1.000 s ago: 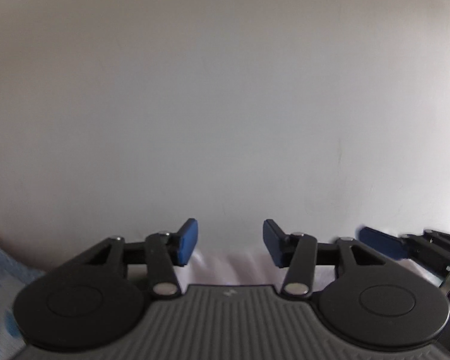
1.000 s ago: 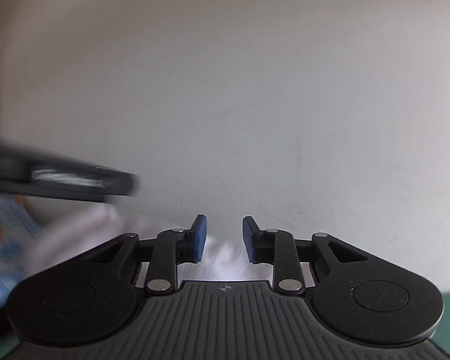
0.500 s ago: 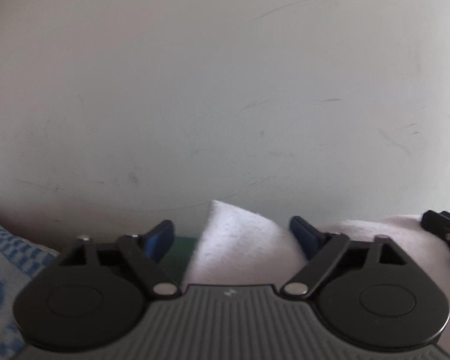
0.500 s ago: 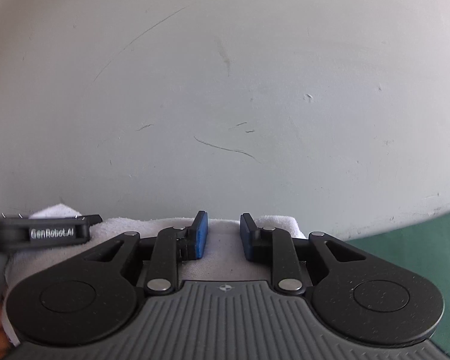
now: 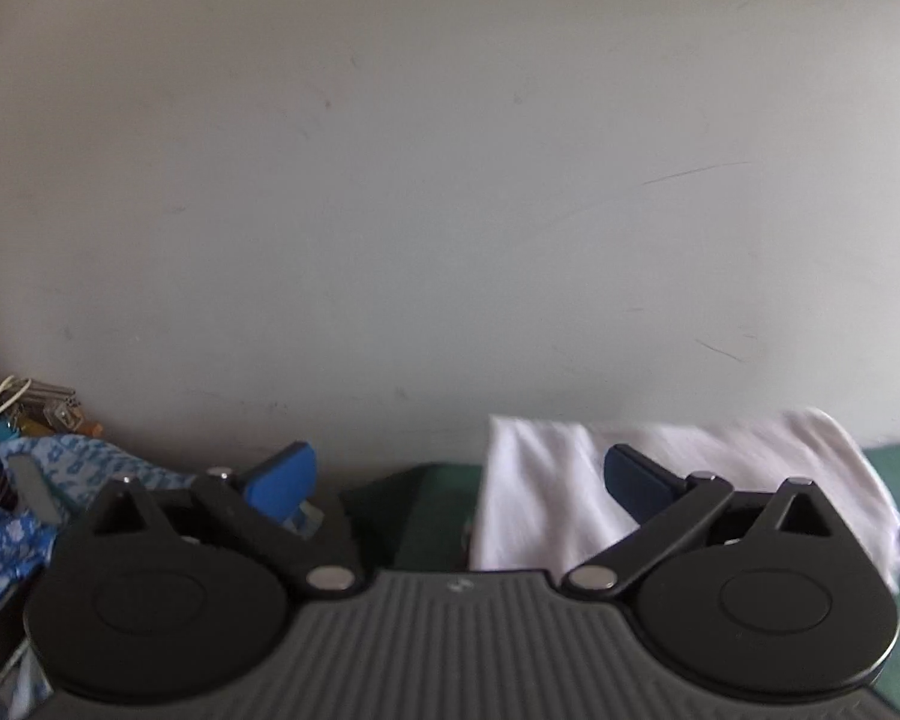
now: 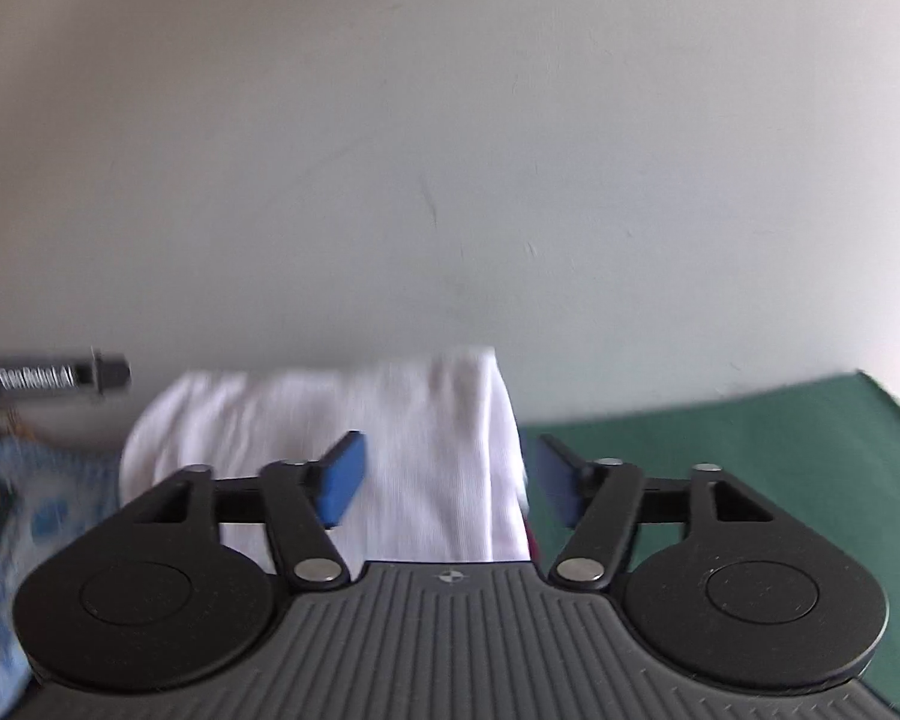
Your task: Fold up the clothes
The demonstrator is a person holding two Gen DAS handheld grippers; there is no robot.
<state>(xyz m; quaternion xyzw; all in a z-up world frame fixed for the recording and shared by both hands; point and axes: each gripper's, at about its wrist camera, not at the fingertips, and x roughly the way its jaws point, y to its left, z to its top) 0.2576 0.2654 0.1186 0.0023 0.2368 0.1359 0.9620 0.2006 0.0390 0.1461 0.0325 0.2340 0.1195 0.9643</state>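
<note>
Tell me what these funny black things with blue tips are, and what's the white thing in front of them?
They are two grabbing tools, and a person holds one in each hand. Each has a small camera looking out along its two fingers, so each picture is that tool's own view.

One picture shows the left gripper, the other the right gripper. The blue bits are soft pads for pinching.

The white thing is a folded white cloth lying on a green surface against a pale wall. Off to the left sits a blue patterned cloth, waiting in a heap.

Nothing is held right now. Both grippers' jaws are opening, and the pads do not press the white cloth.
</note>
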